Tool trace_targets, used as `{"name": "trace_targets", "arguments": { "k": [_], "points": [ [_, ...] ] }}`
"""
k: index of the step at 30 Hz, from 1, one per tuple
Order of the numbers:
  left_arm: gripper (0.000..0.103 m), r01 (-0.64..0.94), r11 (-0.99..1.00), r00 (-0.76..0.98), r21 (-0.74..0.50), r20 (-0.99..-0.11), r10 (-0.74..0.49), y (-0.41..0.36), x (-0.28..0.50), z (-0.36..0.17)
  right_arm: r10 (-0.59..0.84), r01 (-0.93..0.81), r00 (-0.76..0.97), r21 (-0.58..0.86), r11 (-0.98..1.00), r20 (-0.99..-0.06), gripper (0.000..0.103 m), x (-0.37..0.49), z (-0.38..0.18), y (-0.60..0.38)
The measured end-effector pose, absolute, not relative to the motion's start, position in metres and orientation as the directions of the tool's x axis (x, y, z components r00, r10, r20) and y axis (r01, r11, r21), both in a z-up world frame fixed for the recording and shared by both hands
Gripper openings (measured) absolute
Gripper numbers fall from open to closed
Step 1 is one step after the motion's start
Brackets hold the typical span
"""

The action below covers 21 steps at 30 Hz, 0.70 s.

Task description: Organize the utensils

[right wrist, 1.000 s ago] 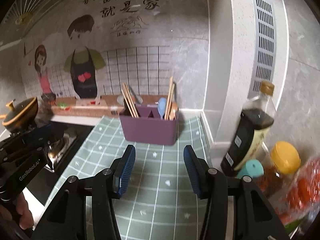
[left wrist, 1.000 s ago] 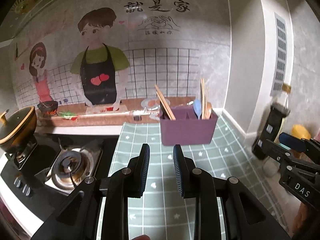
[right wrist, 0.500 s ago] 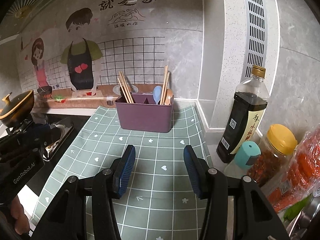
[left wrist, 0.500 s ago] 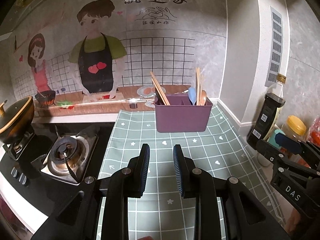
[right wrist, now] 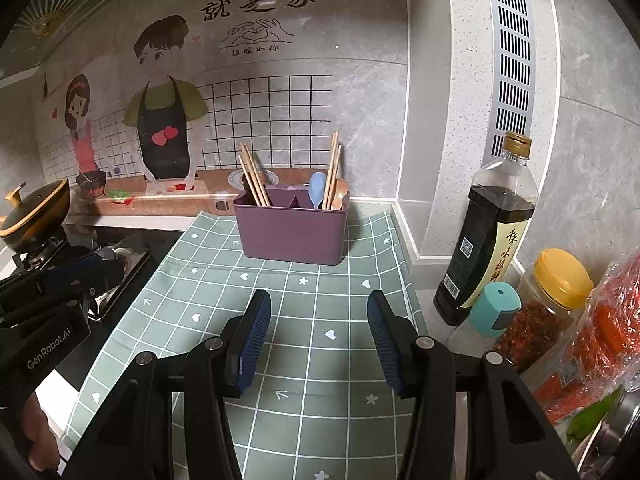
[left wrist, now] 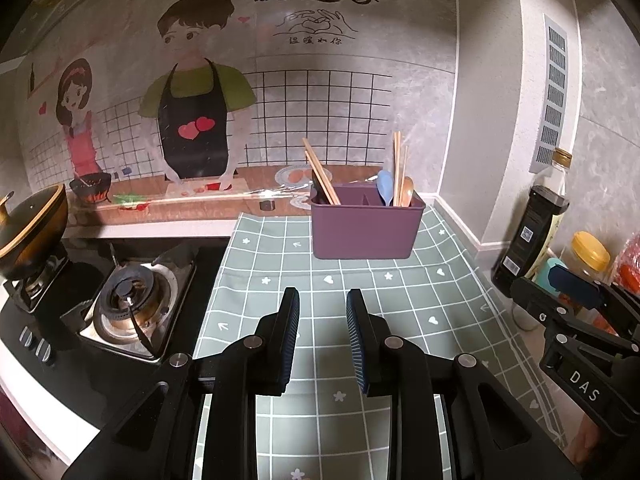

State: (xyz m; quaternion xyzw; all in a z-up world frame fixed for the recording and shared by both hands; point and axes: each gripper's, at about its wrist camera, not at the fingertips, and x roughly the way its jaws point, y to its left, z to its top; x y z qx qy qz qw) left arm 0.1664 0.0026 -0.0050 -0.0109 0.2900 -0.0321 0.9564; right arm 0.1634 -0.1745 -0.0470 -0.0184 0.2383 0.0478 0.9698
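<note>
A purple utensil holder (left wrist: 366, 226) (right wrist: 292, 228) stands at the back of a green checked mat (left wrist: 352, 300) (right wrist: 280, 320). Wooden chopsticks (left wrist: 320, 172) (right wrist: 252, 180) lean in its left compartment. More chopsticks (left wrist: 397, 168), a blue spoon (left wrist: 385, 187) (right wrist: 317, 188) and a wooden spoon (left wrist: 407, 191) stand in its right compartment. My left gripper (left wrist: 322, 312) is open and empty, above the mat well short of the holder. My right gripper (right wrist: 319, 312) is open wide and empty, also over the mat; it shows at the right edge of the left wrist view (left wrist: 568, 300).
A gas stove (left wrist: 128, 296) and a lidded pot (left wrist: 32, 224) lie left of the mat. A soy sauce bottle (right wrist: 488, 232), a yellow-lidded jar (right wrist: 548, 300), a teal-capped bottle (right wrist: 492, 312) and red packets (right wrist: 608, 332) crowd the right corner. The wall is behind the holder.
Both grippers have drawn back from the holder, which looks smaller and farther. More mat and the right-side bottles have come into view. Jaws unchanged.
</note>
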Motion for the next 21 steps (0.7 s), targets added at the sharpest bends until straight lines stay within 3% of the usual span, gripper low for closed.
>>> {"name": "trace_targets", "arguments": {
  "k": [21],
  "points": [
    [0.026, 0.052, 0.998, 0.826, -0.045, -0.560, -0.068, 0.0027, 0.1651, -0.0069, 0.088, -0.108, 0.878, -0.016, 0.994, -0.470, 0.048, 0.1641, -0.0467, -0.1729]
  ]
}}
